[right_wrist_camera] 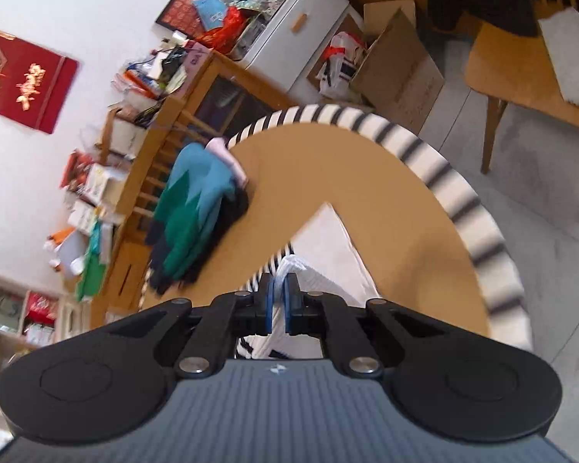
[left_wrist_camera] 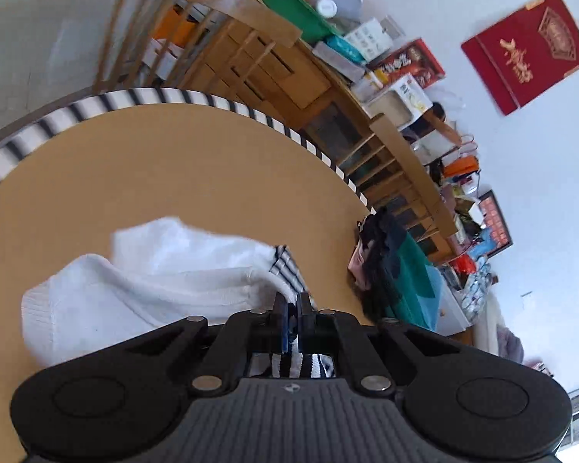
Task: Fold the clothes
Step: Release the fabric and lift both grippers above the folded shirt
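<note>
A white knit garment [left_wrist_camera: 154, 277] with navy-and-white striped trim lies bunched on the tan table [left_wrist_camera: 154, 162]. My left gripper [left_wrist_camera: 294, 301] is shut on its striped edge, and the white body spreads to the left of the fingers. My right gripper [right_wrist_camera: 278, 289] is shut on another part of the same white garment [right_wrist_camera: 328, 247], which runs forward in a pointed fold across the table [right_wrist_camera: 366, 177]. Both grippers hold the cloth just above the tabletop.
A pile of folded teal, green and dark clothes [right_wrist_camera: 197, 208] sits at the table's edge, also in the left wrist view [left_wrist_camera: 397, 270]. The table rim [left_wrist_camera: 173, 96] is black-and-white striped. Wooden chairs [left_wrist_camera: 251, 42], a cluttered cabinet [left_wrist_camera: 366, 61] and a wooden stool [right_wrist_camera: 521, 77] stand around.
</note>
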A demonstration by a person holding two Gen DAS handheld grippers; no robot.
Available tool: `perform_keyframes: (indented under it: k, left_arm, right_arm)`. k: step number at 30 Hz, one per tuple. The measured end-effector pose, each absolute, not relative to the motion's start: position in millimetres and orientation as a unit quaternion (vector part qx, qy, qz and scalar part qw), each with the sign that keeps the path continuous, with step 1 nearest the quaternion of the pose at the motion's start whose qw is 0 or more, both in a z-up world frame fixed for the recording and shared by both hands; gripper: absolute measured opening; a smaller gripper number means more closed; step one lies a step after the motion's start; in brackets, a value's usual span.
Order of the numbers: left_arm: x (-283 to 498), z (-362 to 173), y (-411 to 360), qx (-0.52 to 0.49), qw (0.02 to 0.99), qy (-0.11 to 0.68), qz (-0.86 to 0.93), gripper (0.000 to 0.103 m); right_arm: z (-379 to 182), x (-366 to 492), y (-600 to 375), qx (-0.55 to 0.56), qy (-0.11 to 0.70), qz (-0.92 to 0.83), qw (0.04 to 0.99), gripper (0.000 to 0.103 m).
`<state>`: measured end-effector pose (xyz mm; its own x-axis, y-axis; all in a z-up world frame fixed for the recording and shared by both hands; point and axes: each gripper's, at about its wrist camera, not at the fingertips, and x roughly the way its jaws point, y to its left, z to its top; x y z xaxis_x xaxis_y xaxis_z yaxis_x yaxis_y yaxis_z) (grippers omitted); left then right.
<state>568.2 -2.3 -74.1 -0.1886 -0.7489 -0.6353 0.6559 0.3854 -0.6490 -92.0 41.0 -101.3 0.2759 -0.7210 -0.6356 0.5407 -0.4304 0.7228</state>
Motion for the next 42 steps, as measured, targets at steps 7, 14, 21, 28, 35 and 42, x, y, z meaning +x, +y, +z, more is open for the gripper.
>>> perform_keyframes:
  k: [7, 14, 21, 28, 35, 42]
  left_arm:
    - [552, -142, -124, 0.038, 0.656, 0.543, -0.522, 0.005]
    - [561, -172, -138, 0.026, 0.653, 0.561, -0.508, 0.008]
    - [579, -133, -94, -0.083, 0.670, 0.478, -0.562, 0.039]
    - [510, -150, 10, 0.085, 0.675, 0.420, -0.601, 0.038]
    - [444, -191, 32, 0.194, 0.735, 0.348, -0.549, 0.036]
    - [379, -168, 55, 0.212, 0.789, 0.329, -0.473, 0.038]
  right_arm:
    - [-169, -80, -58, 0.632, -0.047, -0.635, 0.441, 0.006]
    - [-179, -78, -66, 0.615, -0.054, -0.654, 0.437, 0.058]
    - [-134, -56, -40, 0.493, 0.045, -0.654, 0.572, 0.038]
    - [-142, 20, 30, 0.353, 0.229, -0.592, 0.688, 0.038]
    - [-169, 32, 51, 0.287, 0.318, -0.538, 0.726, 0.036]
    - [-170, 25, 47, 0.195, 0.369, -0.437, 0.797, 0.042]
